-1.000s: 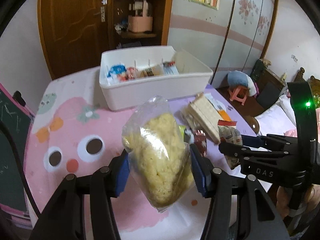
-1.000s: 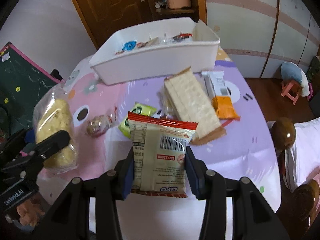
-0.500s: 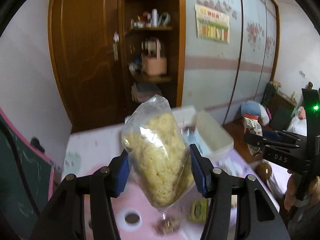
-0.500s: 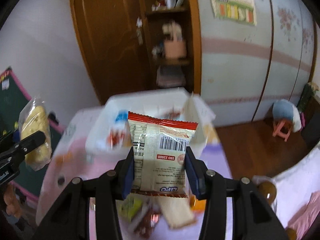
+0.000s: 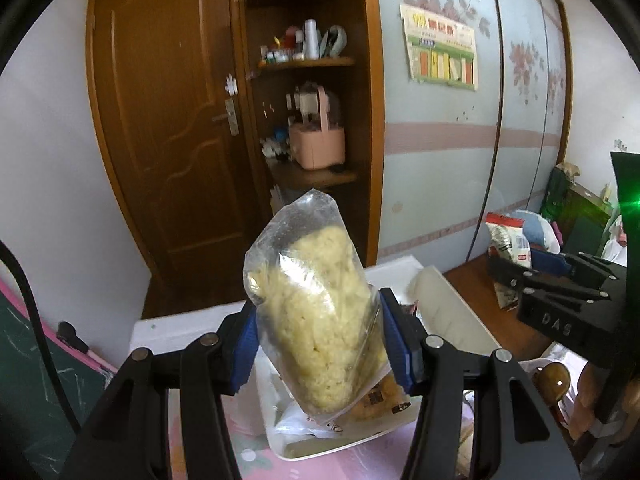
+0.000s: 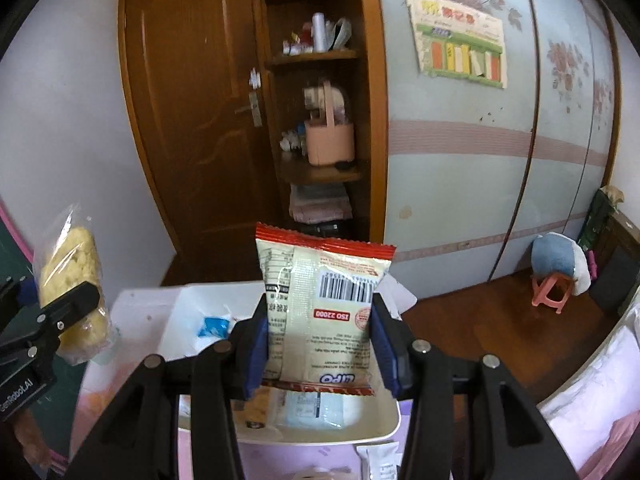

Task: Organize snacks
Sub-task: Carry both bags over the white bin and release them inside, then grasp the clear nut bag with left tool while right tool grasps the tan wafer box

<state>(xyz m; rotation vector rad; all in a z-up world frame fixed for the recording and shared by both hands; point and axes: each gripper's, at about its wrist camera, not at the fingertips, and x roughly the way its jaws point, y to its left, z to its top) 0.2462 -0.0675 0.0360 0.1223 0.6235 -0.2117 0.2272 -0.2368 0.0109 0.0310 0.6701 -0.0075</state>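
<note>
Bedroom backdrop: brown wooden door (image 5: 160, 152), open shelf niche with a pink basket (image 5: 318, 148), pale sliding wardrobe with a poster (image 6: 460, 40). Below, a pink-and-lilac cartoon tablecloth (image 5: 248, 454) under a white bin (image 6: 384, 424).

Left gripper (image 5: 326, 350): blue pads pinched on a clear bag of yellow crumbly snack (image 5: 316, 316), gripped at its lower middle, tilted, top flap free. Hangs over the near end of the bin, above a printed packet already lying inside.

Right gripper (image 6: 320, 338): pads pressed against both side edges of a cream packet with a red top seam (image 6: 320, 304), barcode facing the camera, upright. Positioned over the bin as well, above flat wrappers and a blue-and-white one (image 6: 212, 326).

Risks, as judgement:
- Crushing the crumbly snack if squeezed harder; soft bag, brittle contents.
- Slipping of the clear bag: smooth film, off-centre tilted hold, weight low.
- Buckling or popping out of the cream packet, held only by its thin edges.
- Collision between the two grippers, both near each other over one bin.
- Release too high or too near the rim could bounce a packet out onto the cloth, or onto the floor beyond the far side.
- Landing on stacked packets, leaving them jumbled rather than sorted.
</note>
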